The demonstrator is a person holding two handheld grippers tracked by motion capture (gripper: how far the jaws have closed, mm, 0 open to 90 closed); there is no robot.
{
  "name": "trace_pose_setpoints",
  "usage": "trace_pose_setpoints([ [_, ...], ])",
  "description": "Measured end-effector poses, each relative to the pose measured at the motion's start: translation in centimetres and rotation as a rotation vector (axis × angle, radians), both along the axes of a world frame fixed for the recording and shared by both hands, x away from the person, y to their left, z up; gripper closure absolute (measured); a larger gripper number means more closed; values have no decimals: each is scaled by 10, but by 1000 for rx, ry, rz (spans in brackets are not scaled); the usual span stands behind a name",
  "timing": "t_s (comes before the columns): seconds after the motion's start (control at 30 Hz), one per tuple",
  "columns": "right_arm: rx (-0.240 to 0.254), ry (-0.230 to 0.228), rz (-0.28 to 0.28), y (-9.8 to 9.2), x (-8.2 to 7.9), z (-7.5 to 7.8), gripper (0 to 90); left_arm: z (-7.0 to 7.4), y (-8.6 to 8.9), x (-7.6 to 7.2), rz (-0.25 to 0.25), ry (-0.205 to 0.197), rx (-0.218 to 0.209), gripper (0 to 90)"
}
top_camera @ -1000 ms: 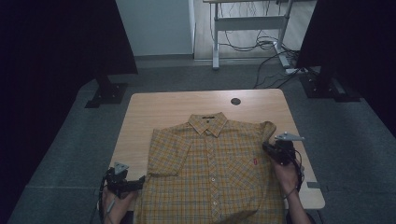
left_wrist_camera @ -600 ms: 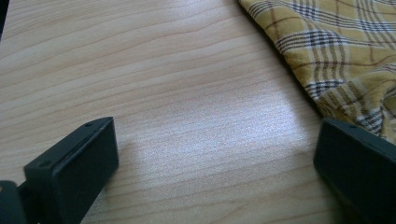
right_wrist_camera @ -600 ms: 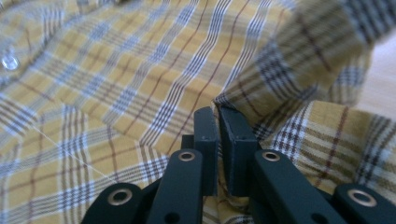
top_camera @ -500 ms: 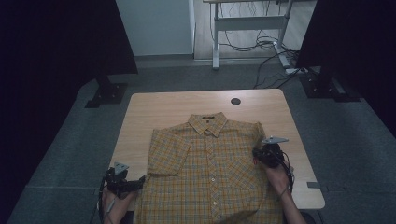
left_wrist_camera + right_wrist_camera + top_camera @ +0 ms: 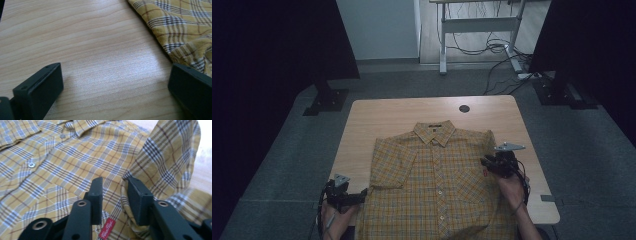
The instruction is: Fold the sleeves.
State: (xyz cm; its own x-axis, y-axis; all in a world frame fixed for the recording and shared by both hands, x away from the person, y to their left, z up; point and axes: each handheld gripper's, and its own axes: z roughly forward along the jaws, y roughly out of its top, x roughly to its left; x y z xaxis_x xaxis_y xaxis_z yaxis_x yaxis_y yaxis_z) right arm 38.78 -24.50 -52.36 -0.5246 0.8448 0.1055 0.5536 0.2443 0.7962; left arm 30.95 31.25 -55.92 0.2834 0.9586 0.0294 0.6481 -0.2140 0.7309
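Shirt fold between parted right gripper jaws

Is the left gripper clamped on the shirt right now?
No: in the left gripper view the left gripper stands wide open over bare table, with the shirt edge beside one jaw, not between them.

The left tool is held low near the person's side, its jaws standing wide apart and pointing toward the right. The left hand grips it from behind. The right tool is raised a little, pointing left; its jaws have just been opening and stand with a narrow gap. The right hand and forearm reach forward.
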Motion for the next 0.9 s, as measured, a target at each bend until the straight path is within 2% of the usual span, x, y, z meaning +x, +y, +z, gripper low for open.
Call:
trace_pose_setpoints([
  [0.17,-4,-36,15,2,-5,19,603,0,0,0,0,0,0,0],
  [0.2,-4,-36,15,2,-5,19,603,0,0,0,0,0,0,0],
  [0.27,-12,-55,17,3,-6,30,582,0,0,0,0,0,0,0],
  [0.4,-32,-65,-1,0,-3,37,518,0,0,0,0,0,0,0],
  [0.53,-37,-66,-30,-6,1,37,463,0,0,0,0,0,0,0],
  [0.67,-37,-67,-80,-21,3,36,397,0,0,0,0,0,0,0],
  [0.9,-42,-30,-142,-38,10,17,326,0,0,0,0,0,0,0],
])
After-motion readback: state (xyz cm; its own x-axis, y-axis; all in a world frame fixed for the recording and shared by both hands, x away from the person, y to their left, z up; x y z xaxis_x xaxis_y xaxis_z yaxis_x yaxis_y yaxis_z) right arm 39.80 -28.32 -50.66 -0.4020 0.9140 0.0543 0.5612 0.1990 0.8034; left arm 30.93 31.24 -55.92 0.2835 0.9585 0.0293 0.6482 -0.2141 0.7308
